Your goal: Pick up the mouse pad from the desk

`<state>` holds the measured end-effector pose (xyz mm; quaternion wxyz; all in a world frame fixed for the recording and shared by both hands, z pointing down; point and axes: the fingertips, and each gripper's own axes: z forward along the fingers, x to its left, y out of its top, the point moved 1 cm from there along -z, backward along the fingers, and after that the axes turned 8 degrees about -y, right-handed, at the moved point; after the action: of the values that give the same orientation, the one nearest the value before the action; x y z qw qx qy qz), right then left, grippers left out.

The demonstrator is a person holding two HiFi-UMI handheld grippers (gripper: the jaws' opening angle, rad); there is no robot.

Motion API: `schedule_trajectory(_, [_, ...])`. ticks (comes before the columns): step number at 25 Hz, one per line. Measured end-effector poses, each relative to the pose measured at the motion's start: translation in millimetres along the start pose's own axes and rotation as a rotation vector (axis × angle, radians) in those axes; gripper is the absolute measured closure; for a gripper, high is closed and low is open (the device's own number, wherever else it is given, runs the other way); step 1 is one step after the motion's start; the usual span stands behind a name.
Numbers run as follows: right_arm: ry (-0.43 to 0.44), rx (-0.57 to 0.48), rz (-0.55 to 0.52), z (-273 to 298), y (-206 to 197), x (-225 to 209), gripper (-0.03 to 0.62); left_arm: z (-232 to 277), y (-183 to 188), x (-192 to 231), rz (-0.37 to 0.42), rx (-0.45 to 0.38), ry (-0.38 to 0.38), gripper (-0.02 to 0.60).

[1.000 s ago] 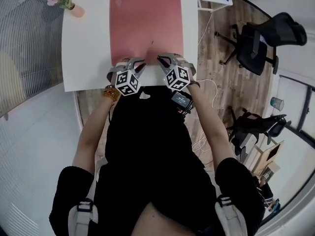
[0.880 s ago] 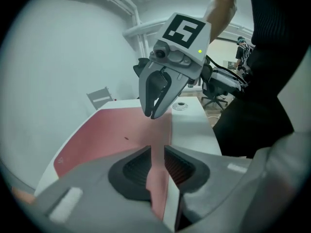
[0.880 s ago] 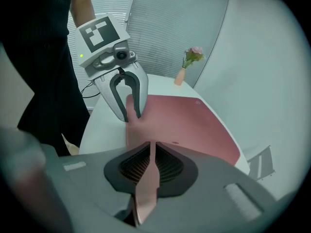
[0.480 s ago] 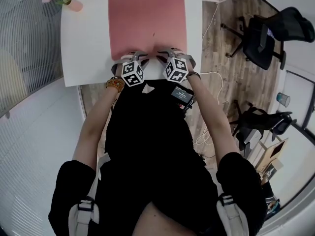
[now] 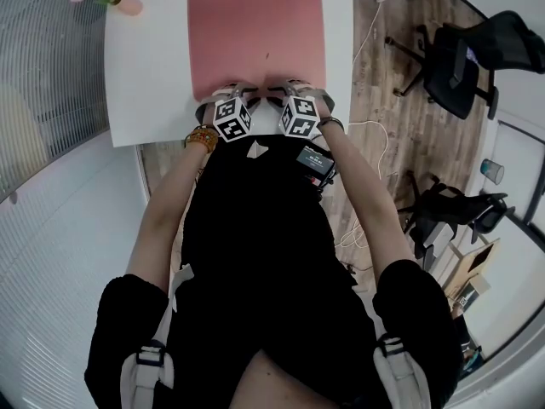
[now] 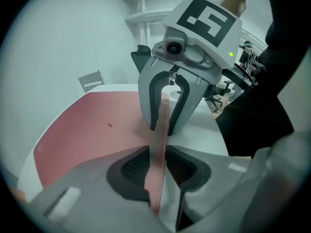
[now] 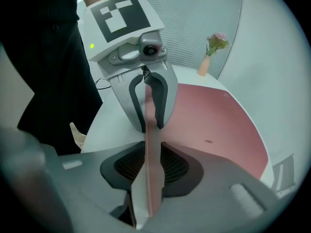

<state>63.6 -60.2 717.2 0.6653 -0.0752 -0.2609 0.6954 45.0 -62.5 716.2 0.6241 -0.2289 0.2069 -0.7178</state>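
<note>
Two grippers on this one, parked nose to nose at the near edge of the pink mouse pad (image 5: 255,32). Most of it flat on the white desk (image 5: 145,83), with only that near lip pulled up into a standing ridge, pink on one face, pale on the other. Makes sense as a way in: no getting jaws under something that thin while flat, so peel an edge up and pinch it from both ends.

Can see the left gripper (image 7: 149,121) clamped on the ridge, fingertips drawn in tight against both faces. Looks like the only thing keeping the lip upright. Different story with the right gripper (image 6: 165,126): jaws just now opening up, set apart on either side of the ridge and not squeezing it. Straddling rather than gripping, basically.

So not picked up yet, barely started on the lift by the look of it. Guessing at a deeper bite on the right side before any raising. Worth closing that side firmly before going up, otherwise expect a floppy pad hanging off one pinch, or sliding out of it altogether.

Nothing much in the way either. Little vase of pink flowers (image 7: 204,66) at the far corner of the desk, well apart from the action. Black office chair (image 5: 456,68) off on the wood floor (image 5: 375,100), no factor.
</note>
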Motion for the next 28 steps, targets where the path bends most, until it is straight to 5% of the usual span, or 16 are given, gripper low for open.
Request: schedule_trajectory(28, [-0.004,-0.031,0.022,-4.4,1.9,-6.3,0.473,0.2,1.7,-2.4,-0.043,-0.036,0.024,0.471])
